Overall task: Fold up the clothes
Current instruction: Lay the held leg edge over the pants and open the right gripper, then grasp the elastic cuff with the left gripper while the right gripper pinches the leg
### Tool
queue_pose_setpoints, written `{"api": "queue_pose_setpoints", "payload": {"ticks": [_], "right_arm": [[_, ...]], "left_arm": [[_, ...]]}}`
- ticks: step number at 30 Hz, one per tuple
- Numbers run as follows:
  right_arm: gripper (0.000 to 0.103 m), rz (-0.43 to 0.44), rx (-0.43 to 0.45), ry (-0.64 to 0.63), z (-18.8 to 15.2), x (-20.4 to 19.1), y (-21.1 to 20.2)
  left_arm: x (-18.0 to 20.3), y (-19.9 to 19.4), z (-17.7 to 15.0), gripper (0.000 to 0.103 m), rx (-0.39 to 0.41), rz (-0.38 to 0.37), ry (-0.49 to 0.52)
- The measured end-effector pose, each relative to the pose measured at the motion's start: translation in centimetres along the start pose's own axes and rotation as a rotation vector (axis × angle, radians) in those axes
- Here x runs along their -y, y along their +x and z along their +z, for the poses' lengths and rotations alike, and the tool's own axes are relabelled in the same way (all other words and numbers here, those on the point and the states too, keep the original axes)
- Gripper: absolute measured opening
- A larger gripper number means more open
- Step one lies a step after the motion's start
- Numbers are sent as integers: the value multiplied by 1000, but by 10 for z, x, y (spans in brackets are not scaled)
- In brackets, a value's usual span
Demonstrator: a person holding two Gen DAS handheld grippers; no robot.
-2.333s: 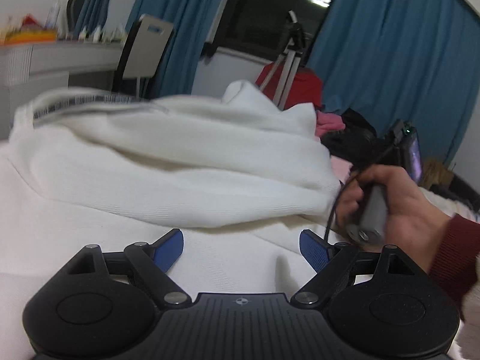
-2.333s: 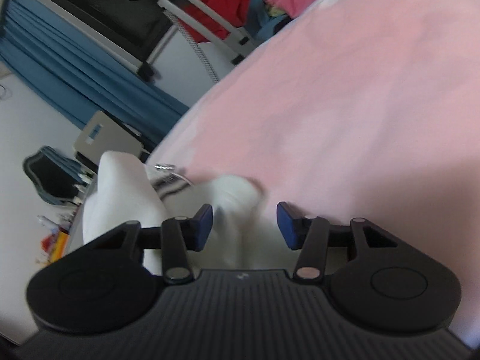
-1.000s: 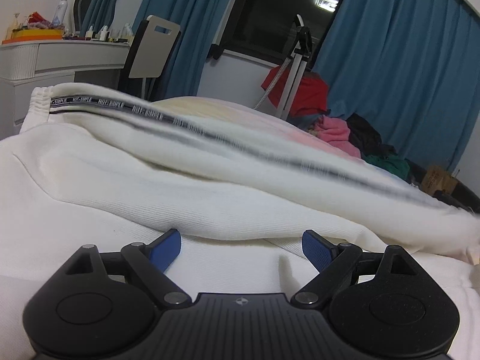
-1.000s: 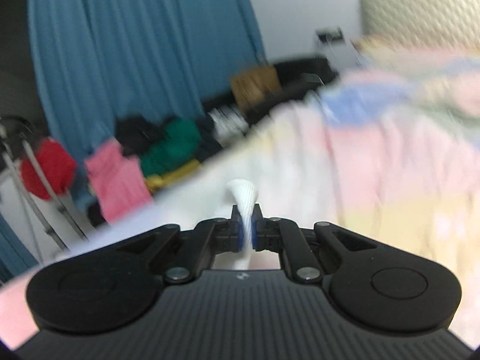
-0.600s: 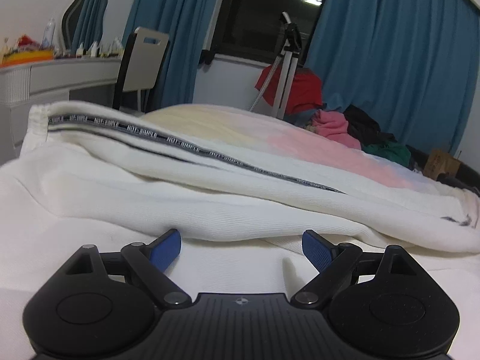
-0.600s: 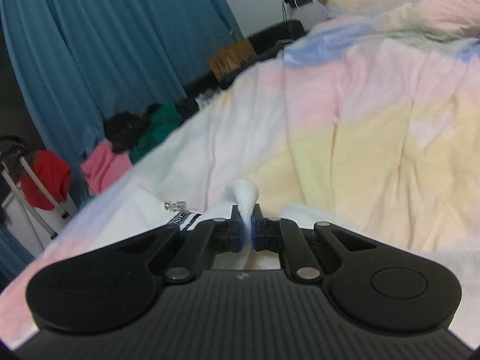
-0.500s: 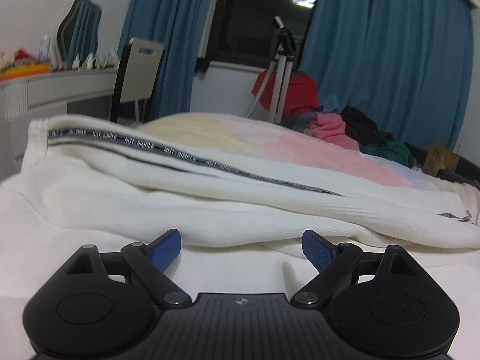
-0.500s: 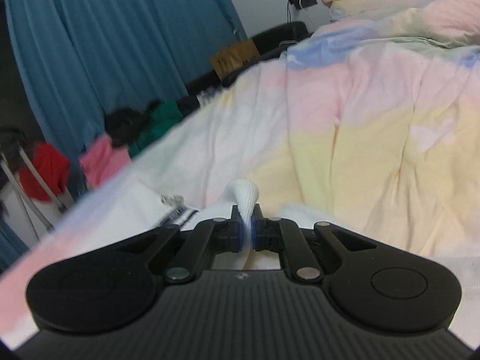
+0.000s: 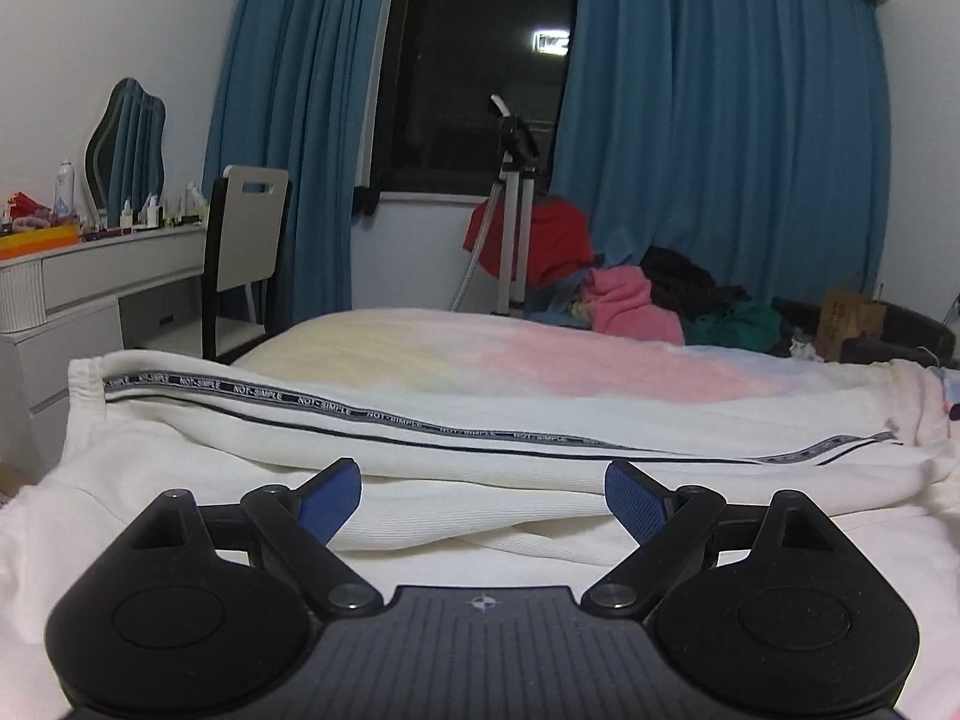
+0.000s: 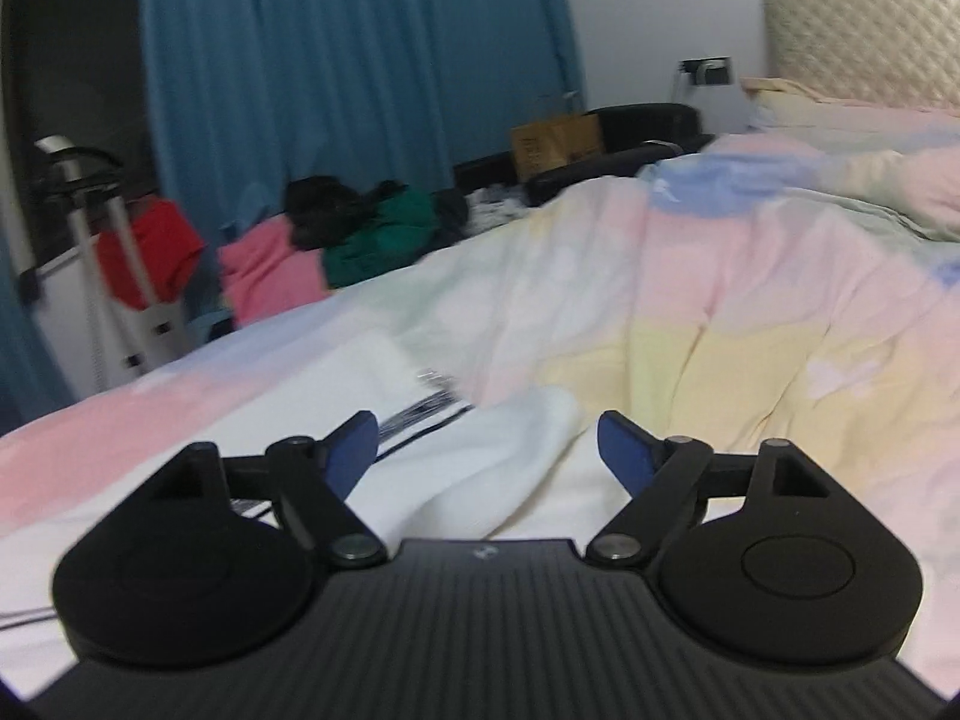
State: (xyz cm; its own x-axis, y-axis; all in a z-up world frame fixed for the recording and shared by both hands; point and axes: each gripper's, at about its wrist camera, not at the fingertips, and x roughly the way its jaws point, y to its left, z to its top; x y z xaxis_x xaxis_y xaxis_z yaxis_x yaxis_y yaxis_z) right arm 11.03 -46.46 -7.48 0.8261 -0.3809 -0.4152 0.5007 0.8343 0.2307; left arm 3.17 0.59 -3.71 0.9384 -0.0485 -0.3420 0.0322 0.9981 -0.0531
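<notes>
Since half a second ago, the right gripper (image 10: 486, 441) has let go of the white cloth: its jaws have just been opening, and the fold that was pinched between them now lies loose on the bed.

From the left wrist view, the left gripper (image 9: 480, 489) has its jaws wide apart and holds nothing. It hangs just above the white trousers (image 9: 456, 450), which lie on the pastel blanket (image 9: 540, 360). Their long axis runs across the picture, from the waistband at the left to the cuff at the right. A dark printed stripe (image 9: 360, 414) follows this same line. Behind the bed are blue curtains (image 9: 720, 150), a tripod (image 9: 510, 222) and a pile of clothes (image 9: 660, 300).

From the right wrist view, which is a little blurred, the blue pads (image 10: 621, 450) stand apart with a soft ridge of the trousers between them, not touching them. The cloth runs from the gripper toward the upper left.
</notes>
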Motion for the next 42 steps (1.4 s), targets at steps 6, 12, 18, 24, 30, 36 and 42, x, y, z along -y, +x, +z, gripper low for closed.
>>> {"api": "queue_pose_setpoints", "payload": {"ticks": [6, 12, 18, 24, 30, 36, 42], "right_arm": [[81, 211, -20, -52, 11, -27, -89], [81, 317, -67, -115, -1, -32, -159], [81, 257, -108, 5, 3, -9, -164], [81, 196, -169, 109, -2, 17, -149], [81, 111, -188, 301, -5, 57, -135], [81, -57, -143, 522, -12, 112, -139], [82, -190, -178, 644, -33, 139, -125]], "left_arm": [[2, -34, 1, 90, 3, -11, 26], [-24, -57, 2, 91, -93, 5, -65], [-113, -65, 4, 91, -268, 88, -425], [-217, -80, -12, 91, -355, 162, -901], [-255, -82, -21, 90, -397, 224, -1052], [-265, -88, -36, 90, -365, 275, -1059], [-267, -67, -52, 80, -393, 244, -1091]]}}
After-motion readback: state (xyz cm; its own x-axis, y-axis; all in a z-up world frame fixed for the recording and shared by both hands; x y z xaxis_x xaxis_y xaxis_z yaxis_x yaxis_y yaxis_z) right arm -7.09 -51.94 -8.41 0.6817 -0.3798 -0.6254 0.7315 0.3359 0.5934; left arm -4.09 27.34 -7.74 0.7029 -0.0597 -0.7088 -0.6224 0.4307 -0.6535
